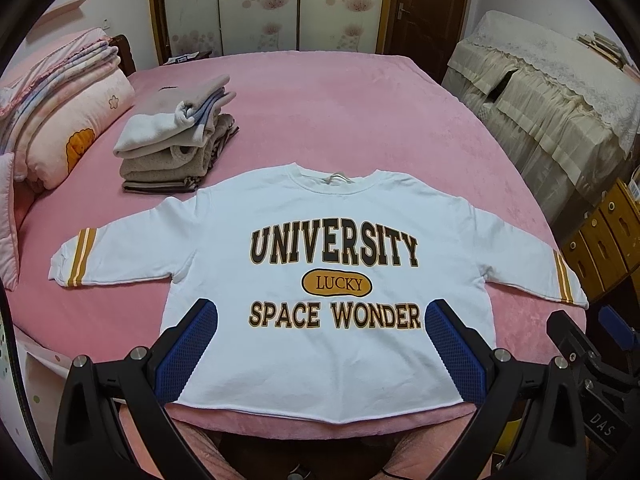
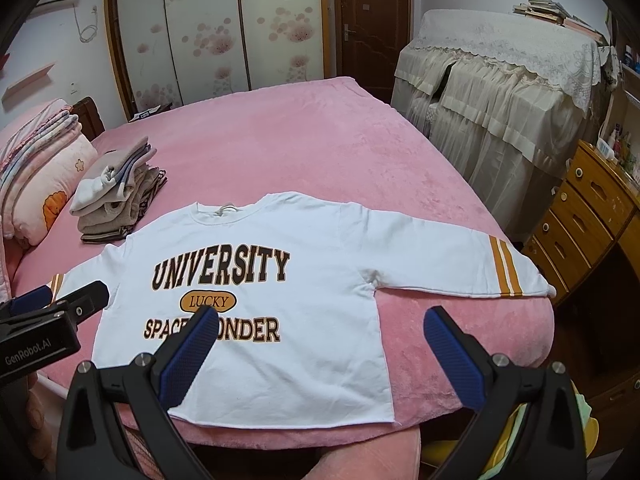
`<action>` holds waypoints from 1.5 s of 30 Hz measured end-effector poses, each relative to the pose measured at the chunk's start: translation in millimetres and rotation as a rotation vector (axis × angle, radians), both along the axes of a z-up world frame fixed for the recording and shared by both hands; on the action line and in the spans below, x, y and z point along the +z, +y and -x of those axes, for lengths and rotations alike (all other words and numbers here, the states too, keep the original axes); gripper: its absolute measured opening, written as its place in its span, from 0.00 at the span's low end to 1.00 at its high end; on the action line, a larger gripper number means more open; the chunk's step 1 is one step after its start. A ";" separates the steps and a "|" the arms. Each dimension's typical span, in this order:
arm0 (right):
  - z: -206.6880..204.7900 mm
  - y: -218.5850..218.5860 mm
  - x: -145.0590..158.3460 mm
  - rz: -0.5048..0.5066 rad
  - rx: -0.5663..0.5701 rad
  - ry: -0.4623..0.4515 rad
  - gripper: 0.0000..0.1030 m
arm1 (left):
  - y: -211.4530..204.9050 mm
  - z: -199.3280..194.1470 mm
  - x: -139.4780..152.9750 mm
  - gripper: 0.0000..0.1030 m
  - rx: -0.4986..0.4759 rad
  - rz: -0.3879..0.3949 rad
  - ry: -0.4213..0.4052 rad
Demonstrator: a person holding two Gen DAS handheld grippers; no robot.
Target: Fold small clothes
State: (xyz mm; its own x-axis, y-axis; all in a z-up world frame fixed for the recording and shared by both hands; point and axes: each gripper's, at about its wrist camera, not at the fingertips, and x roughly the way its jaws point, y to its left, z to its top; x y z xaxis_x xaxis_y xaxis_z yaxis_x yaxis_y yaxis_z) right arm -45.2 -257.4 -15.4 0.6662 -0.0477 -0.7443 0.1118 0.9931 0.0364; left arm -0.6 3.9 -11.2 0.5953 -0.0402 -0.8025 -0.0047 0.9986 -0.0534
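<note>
A white long-sleeved cotton sweatshirt printed "UNIVERSITY" lies flat, face up, on the pink plush bed, sleeves spread. I hold my left gripper and right gripper released above its hem, both empty. The fabric looks light and limp, so I judge it will sag; the striped cuffs or shoulder seams seem the best holds. A stack of folded grey clothes sits beyond.

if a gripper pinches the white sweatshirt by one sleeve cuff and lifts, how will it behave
Probably floppy: the white sweatshirt lies limp and flat on the pink bed cover, so the sleeve would lift first and the body trail behind. It likely drags rather than slides, since the cover looks plush. It looks light.
</note>
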 end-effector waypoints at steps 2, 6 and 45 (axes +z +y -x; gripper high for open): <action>0.1 -0.5 -0.1 0.000 0.000 0.001 1.00 | -1.2 0.6 0.0 1.00 0.000 -0.008 -0.001; 0.3 -0.2 -0.3 -0.003 0.001 0.000 1.00 | -2.2 2.3 -1.6 1.00 -0.002 -0.007 0.007; 2.4 -0.8 -0.2 -0.008 -0.004 -0.005 1.00 | -4.8 9.6 -0.9 1.00 -0.002 -0.018 0.003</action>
State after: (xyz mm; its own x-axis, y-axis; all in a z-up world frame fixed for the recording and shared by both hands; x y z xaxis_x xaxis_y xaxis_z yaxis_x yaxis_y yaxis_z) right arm -47.5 -258.3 -15.6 0.6697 -0.0441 -0.7413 0.1153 0.9923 0.0451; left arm -10.2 -0.9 -12.1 0.5928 -0.0264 -0.8049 -0.0031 0.9994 -0.0352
